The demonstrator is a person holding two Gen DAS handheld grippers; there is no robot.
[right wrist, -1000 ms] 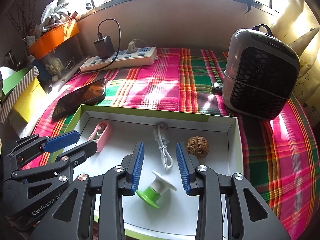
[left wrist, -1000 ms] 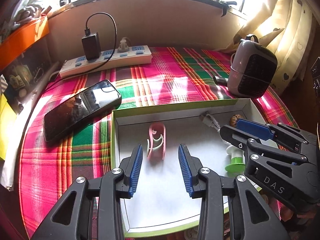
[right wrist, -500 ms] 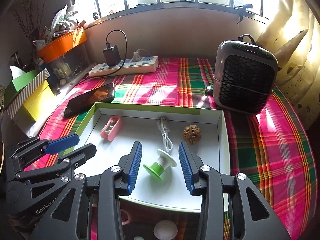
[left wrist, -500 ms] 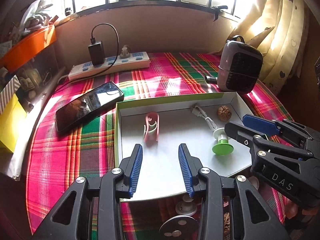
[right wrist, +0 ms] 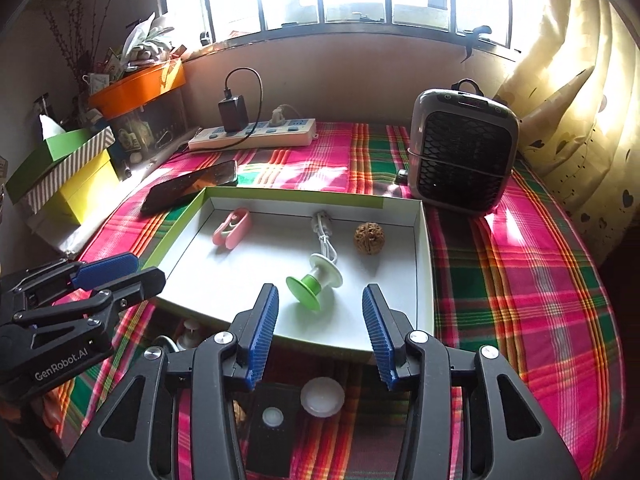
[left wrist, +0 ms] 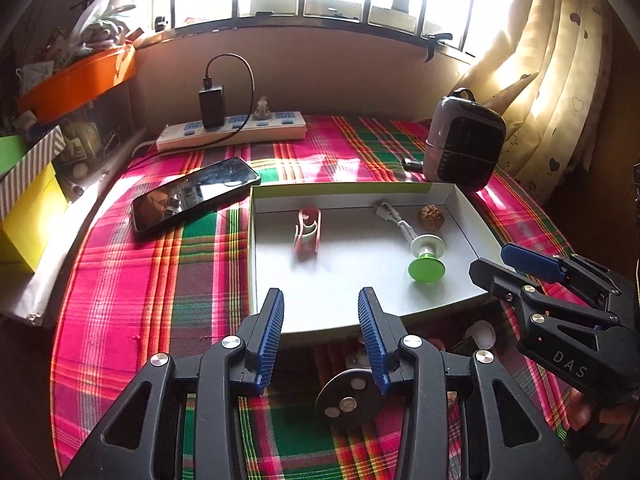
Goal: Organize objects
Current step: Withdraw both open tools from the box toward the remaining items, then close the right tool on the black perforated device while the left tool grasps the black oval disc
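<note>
**A:** Why is the stuff laid out like that?

**B:** My guess is the white tray (right wrist: 424, 248) serves as the sorting bin. Ahead of the right gripper (right wrist: 318, 340) lie the green spool (right wrist: 314, 286), closest to its tips, then the white cable (right wrist: 325, 236), the walnut (right wrist: 369, 238) ahead and right, and the pink clip (right wrist: 232, 229) ahead and left. All four rest flat and spaced apart, so each can be picked singly.

**A:** And what's left outside?

**B:** Below the right gripper, on the plaid cloth (right wrist: 520, 280), a white round cap (right wrist: 322, 396) and a dark flat item beside it. Under the left gripper (left wrist: 322, 340) sits a dark metal disc (left wrist: 347, 398), plus some small pieces in shadow that I can't identify.

**A:** The tools themselves?

**B:** Both part-open, and both have just been opening, the right one more. Neither holds anything; the pads are bare, clear of the tray edge. The left one hangs just before the tray's near rim, the right beside it.
</note>
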